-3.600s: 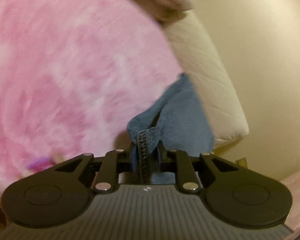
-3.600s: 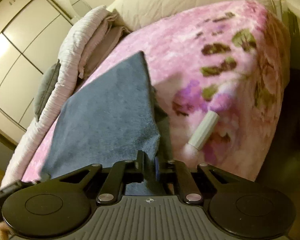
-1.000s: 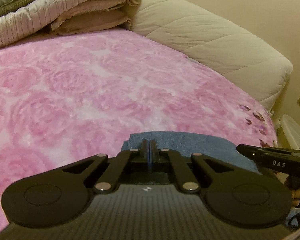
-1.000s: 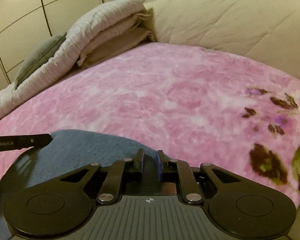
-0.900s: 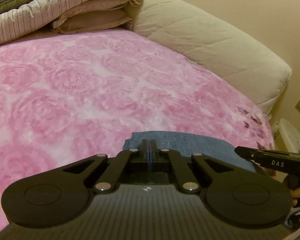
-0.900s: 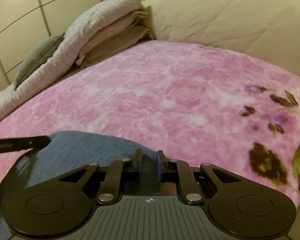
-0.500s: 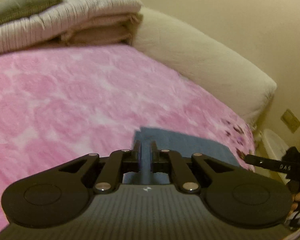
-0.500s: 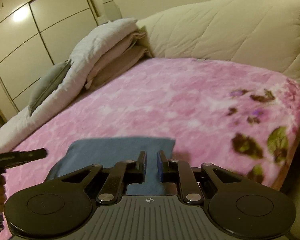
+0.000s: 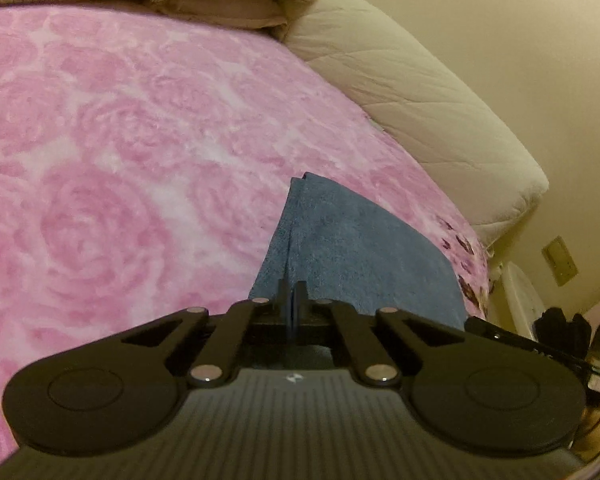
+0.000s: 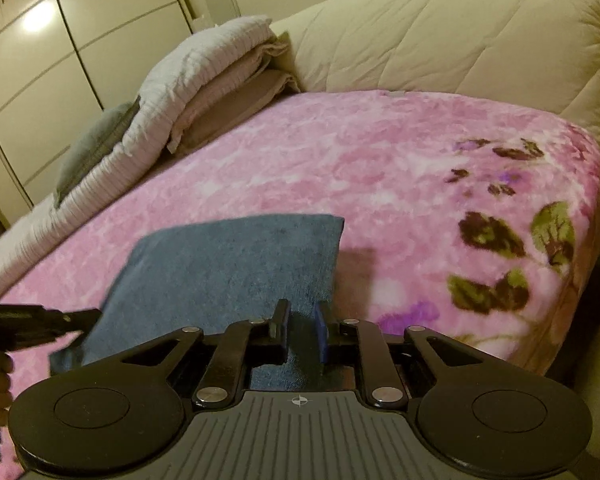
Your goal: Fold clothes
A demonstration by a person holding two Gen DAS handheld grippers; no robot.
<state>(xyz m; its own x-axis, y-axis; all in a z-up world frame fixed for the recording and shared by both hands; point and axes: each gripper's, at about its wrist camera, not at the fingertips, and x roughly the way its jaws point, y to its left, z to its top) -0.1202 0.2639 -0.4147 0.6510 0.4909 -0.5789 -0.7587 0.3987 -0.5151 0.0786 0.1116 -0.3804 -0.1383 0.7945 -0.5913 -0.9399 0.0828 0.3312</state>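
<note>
While the left hand-held gripper [image 9: 291, 300] pinches it, blue cloth [image 10: 236, 264] flat on pink blanket [image 10: 380, 168], right hand-held gripper [image 10: 300, 320] narrowly parted.

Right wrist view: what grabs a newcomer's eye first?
The folded blue cloth lying flat on the pink floral blanket, just ahead of the open right hand-held gripper. Behind it, folded bedding is stacked at the cream headboard.
</note>
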